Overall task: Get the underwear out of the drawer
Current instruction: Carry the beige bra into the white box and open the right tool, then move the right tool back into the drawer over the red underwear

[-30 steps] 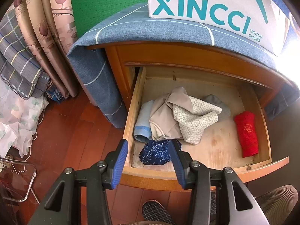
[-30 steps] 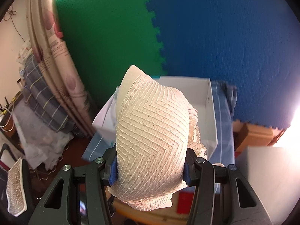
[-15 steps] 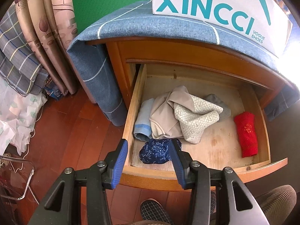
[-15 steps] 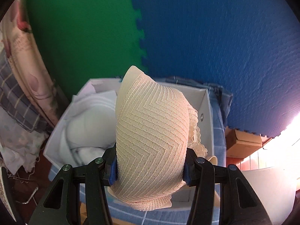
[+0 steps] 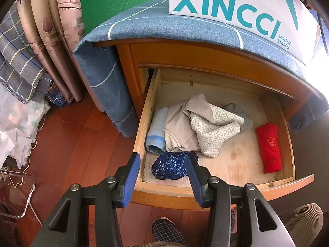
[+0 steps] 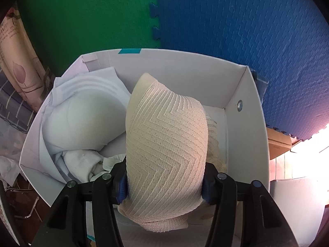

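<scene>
1. Left wrist view: my left claw hangs parted and empty over the open drawer; the navy underwear lies at its twelve o'clock.
2. Right wrist view: my right claw, jaws just easing wider, still pinches the cream underwear over the white box.

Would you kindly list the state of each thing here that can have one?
Wooden drawer: pulled open, clothes inside.
White shoe box: lidless, holding white items.
Cream chevron-knit garment: between the right gripper's fingers, over the box.
Left gripper: open, empty.
Right gripper: jaws just opening.
</scene>
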The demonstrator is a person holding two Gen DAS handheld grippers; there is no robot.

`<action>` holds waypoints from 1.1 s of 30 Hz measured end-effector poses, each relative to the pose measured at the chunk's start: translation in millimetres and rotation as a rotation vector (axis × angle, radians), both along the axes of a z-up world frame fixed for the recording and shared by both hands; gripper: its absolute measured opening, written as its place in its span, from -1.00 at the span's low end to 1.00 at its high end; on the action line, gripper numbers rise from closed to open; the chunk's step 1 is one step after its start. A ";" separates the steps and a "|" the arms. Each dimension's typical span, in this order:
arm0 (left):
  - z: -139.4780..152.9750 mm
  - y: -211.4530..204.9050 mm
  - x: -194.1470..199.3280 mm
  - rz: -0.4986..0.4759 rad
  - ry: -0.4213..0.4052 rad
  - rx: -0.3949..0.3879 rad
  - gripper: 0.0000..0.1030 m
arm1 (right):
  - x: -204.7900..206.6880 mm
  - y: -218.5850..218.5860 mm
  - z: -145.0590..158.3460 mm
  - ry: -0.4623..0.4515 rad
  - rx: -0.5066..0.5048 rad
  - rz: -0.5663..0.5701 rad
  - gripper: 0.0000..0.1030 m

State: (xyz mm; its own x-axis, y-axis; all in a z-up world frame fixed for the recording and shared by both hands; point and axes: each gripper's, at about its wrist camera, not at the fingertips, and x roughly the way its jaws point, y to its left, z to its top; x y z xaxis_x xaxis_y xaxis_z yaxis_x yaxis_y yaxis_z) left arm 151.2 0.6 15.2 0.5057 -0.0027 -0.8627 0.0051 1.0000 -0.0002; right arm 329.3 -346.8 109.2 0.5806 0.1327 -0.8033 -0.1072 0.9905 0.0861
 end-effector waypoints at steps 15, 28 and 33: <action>-1.0 -0.2 1.7 0.006 0.004 -0.011 -0.10 | 1.9 -7.0 -0.6 0.012 0.016 -0.029 0.48; -0.1 0.3 1.0 0.012 -0.002 -0.020 -0.10 | -27.8 -7.0 35.8 -0.069 0.034 0.014 0.57; 1.4 2.0 -0.2 0.016 -0.008 -0.028 -0.10 | -67.2 -4.0 41.0 -0.081 0.037 0.088 0.57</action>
